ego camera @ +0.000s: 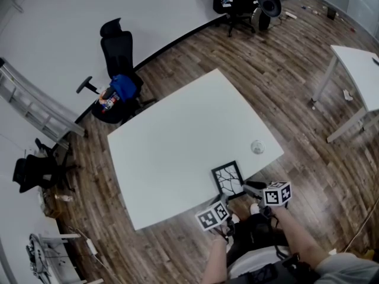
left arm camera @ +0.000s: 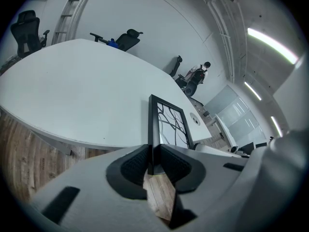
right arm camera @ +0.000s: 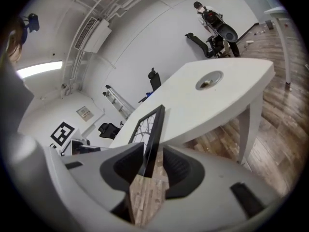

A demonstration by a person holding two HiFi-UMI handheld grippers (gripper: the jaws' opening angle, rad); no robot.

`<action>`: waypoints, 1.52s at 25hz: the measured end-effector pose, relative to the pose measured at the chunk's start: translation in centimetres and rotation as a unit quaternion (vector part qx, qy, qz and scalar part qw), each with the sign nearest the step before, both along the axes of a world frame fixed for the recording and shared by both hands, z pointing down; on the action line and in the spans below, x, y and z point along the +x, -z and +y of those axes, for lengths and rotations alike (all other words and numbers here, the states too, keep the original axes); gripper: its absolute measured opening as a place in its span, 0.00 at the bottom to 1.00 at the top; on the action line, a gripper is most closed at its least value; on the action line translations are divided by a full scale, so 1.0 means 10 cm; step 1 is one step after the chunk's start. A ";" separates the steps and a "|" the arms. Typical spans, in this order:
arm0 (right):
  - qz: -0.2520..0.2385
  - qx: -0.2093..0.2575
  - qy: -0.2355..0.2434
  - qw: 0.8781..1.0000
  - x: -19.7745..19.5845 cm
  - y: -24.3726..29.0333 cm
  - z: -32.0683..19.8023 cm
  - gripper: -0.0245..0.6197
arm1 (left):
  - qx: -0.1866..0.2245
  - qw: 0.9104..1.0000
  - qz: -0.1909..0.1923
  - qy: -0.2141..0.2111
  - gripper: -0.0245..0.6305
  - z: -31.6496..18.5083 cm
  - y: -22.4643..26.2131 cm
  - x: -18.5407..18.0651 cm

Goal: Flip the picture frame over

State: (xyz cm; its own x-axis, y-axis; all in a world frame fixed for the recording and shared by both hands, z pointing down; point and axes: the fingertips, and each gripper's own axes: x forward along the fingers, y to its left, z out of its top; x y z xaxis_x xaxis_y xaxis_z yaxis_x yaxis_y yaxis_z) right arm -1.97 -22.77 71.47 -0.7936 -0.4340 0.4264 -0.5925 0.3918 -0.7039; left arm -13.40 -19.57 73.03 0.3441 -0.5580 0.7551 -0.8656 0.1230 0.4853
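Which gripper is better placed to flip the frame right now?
Left, probably. The left gripper is shut on the frame, pads pressing both sides of its edge. The right gripper straddles the frame, but one pad stands clear, so it has no grip.

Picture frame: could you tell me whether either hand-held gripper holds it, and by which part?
The left hand-held gripper clamps the picture frame by its near edge. The right hand-held gripper straddles that edge with its jaws apart, not gripping.
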 end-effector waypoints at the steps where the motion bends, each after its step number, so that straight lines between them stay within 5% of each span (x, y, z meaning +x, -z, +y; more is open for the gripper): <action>1: -0.011 -0.005 0.006 1.000 -0.01 0.00 0.02 0.23 | 0.000 1.000 0.001 0.002 0.16 0.00 0.00 0.00; 6: -0.085 -0.043 0.024 0.995 -0.11 -0.01 0.09 0.27 | -0.001 1.000 0.006 0.007 0.16 -0.01 0.00 0.01; 12: -0.113 -0.061 0.028 0.991 -0.15 -0.03 0.10 0.27 | 0.000 1.000 0.005 0.010 0.16 -0.01 -0.01 0.02; 18: -0.087 -0.057 0.026 0.994 -0.13 -0.02 0.10 0.20 | 0.000 1.000 -0.001 0.001 0.16 -0.02 0.02 0.02; 26: -0.032 -0.023 0.022 0.999 -0.09 0.06 0.02 0.18 | 0.041 0.996 -0.074 -0.038 0.16 -0.13 0.15 0.05; 38: 0.009 0.029 0.001 1.000 -0.09 0.35 -0.14 0.16 | 0.097 0.993 -0.038 -0.059 0.16 -0.44 0.56 0.37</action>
